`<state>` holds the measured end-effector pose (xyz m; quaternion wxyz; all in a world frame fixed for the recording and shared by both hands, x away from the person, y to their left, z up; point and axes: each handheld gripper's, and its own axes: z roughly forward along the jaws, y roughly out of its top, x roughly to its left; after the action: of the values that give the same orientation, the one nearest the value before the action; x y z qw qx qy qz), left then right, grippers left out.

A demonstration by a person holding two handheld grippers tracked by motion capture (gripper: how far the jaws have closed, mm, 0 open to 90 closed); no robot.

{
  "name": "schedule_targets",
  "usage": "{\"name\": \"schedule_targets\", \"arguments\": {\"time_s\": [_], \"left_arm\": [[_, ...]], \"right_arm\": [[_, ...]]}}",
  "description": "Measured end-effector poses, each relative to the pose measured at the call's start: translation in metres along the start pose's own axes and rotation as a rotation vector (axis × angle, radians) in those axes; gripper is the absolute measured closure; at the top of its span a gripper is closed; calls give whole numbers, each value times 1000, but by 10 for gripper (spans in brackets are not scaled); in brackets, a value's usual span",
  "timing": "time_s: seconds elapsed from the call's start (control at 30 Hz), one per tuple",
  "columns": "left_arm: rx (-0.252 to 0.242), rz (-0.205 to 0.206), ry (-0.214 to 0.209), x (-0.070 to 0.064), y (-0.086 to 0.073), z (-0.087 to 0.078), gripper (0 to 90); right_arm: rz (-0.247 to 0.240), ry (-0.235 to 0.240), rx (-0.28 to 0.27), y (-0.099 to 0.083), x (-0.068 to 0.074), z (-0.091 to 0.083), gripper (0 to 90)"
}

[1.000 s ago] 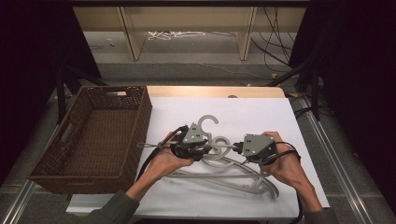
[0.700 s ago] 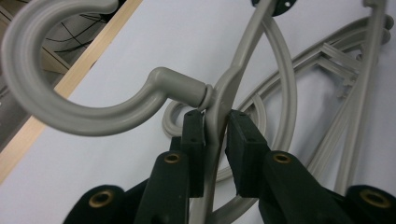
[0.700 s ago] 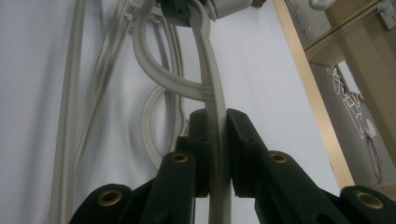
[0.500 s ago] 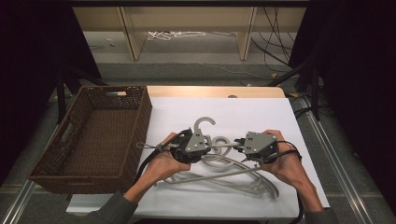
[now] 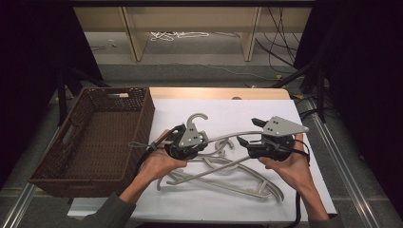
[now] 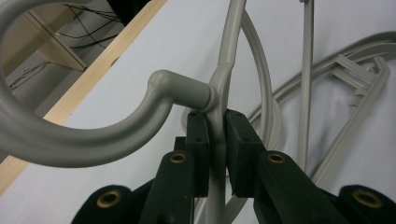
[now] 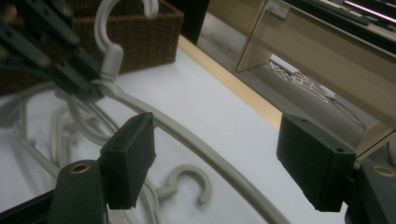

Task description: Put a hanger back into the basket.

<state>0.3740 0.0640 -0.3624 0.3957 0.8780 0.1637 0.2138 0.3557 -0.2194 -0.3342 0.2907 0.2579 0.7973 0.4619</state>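
White sheeting covers the table [image 5: 266, 107], with dark floor and pale shelving behind it. At the far left sits a brown wicker basket [image 5: 52, 161]; nothing lies in it, so no hanger has gone in yet if that is where they belong.

Just right of the basket, the left gripper [image 5: 192, 142] has its jaws clamped on a grey plastic hanger [image 5: 228, 137], right at the neck below the hook [image 5: 197, 118]. The left gripper view shows this closely: the two black pads press on the hanger's thin body [image 6: 215, 135] where the hook stem joins it. The hanger appears lifted off the sheet, its arm running rightward through the air.

Under and between the grippers lies a loose pile of other grey hangers [image 5: 237, 183], tangled together on the sheet; how many there are cannot be told for sure.

At the right, the right gripper [image 5: 247, 137] hovers by the raised hanger's arm with its jaws wide apart. In the right gripper view that arm [image 7: 201, 149] passes between the two pads without being pinched.

By my reading, the first hanger is picked up and being separated from the pile. Steadying it, carrying it to the basket, and doing the same for the remaining hangers all seem left to do.
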Motion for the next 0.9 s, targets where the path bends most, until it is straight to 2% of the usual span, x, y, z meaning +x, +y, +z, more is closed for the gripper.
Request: {"name": "schedule_targets", "arguments": {"time_s": [0.1,0.2,0.3,0.33,0.47,0.53,0.57,0.67,0.7,0.77,0.9], "left_arm": [[-4,-18,3,4,-2,-1,808],[11,-39,14,11,-5,-3,809],[1,-58,20,15,-7,-5,809],[-3,-57,25,17,-7,-6,809],[-3,-93,35,22,-7,-13,809],[-12,-91,35,23,-6,-15,809],[-21,-115,40,27,-4,-20,809],[-30,-142,51,32,0,-28,810],[-30,-142,51,32,0,-28,810],[-29,-153,62,37,8,-40,810],[-42,-157,45,40,19,-51,809]], "right_arm": [[18,-2,-1,-1,3,-6,285],[16,-10,-6,-5,6,-8,284],[24,-11,-4,-9,10,-10,282],[42,-12,-3,-11,11,-10,278],[49,-8,-4,-22,11,-12,278],[62,-12,-7,-25,12,-12,277],[69,-19,-27,-30,12,-13,270],[78,-13,-35,-33,13,-17,261],[78,-14,-37,-34,13,-18,254],[91,-17,-37,-36,15,-19,249],[113,-19,-49,-43,17,-18,243]]}}
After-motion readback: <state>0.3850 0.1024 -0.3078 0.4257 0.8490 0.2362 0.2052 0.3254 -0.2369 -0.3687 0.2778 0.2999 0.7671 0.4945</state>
